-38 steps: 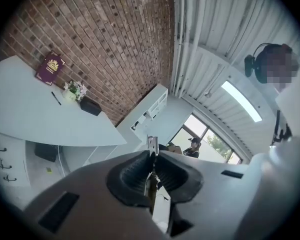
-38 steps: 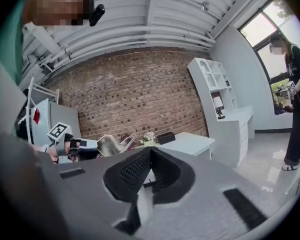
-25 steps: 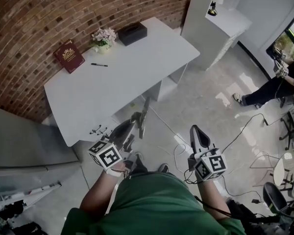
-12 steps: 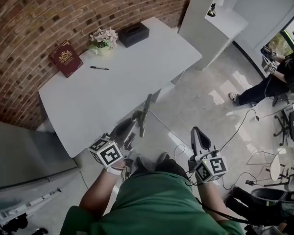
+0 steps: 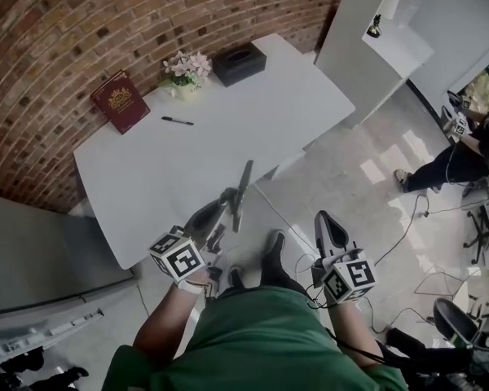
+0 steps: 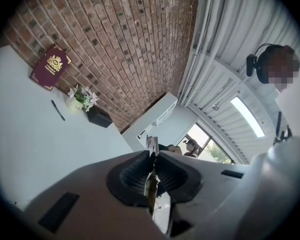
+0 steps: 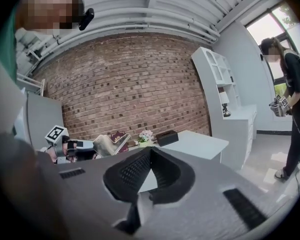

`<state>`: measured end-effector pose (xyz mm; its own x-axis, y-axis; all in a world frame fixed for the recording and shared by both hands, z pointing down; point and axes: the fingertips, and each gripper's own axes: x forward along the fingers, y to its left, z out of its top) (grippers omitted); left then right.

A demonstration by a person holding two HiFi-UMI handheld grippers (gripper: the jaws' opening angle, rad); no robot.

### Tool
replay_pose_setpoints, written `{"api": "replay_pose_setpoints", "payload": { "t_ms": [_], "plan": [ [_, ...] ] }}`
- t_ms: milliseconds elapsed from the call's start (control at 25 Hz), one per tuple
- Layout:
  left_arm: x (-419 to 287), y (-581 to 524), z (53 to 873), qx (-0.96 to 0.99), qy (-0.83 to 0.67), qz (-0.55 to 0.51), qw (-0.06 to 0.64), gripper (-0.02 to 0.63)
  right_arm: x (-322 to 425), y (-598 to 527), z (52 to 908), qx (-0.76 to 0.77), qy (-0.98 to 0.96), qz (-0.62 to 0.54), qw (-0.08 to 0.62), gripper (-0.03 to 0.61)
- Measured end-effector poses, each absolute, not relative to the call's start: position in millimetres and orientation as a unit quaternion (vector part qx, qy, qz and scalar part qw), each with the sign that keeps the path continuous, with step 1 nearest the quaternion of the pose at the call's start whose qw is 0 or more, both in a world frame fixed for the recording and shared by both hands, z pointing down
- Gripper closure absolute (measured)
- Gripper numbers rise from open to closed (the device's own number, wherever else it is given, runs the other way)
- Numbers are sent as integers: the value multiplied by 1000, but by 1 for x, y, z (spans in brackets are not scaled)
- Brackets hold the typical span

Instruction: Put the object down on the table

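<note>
Red book (image 5: 120, 101), pen (image 5: 178, 121), flowers (image 5: 186, 70) and black box (image 5: 239, 63) sit on the white table (image 5: 253, 129), all well beyond the fingertips of the left gripper (image 5: 226, 200); its 2 jaws are clamped on a thin dark flat object (image 5: 243, 187), held edge-on between the pads; 1 end sticks out past the fingertips, the other runs back below them; the object hangs in the air over the table's near edge, not resting on it; to the right, well apart from the object, the right gripper (image 5: 324, 218) has its jaws closed together with nothing between them.
</note>
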<state>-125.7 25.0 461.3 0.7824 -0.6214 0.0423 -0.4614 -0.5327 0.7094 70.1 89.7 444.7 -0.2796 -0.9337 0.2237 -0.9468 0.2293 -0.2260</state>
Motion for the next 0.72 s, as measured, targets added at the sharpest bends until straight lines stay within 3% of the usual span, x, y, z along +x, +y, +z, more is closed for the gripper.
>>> {"api": "replay_pose_setpoints", "payload": {
  "t_ms": [720],
  "plan": [
    [-45,-75,454,841,-408,-98,341,581,152,-58,444,501,-846,181,-7,575]
  ]
}}
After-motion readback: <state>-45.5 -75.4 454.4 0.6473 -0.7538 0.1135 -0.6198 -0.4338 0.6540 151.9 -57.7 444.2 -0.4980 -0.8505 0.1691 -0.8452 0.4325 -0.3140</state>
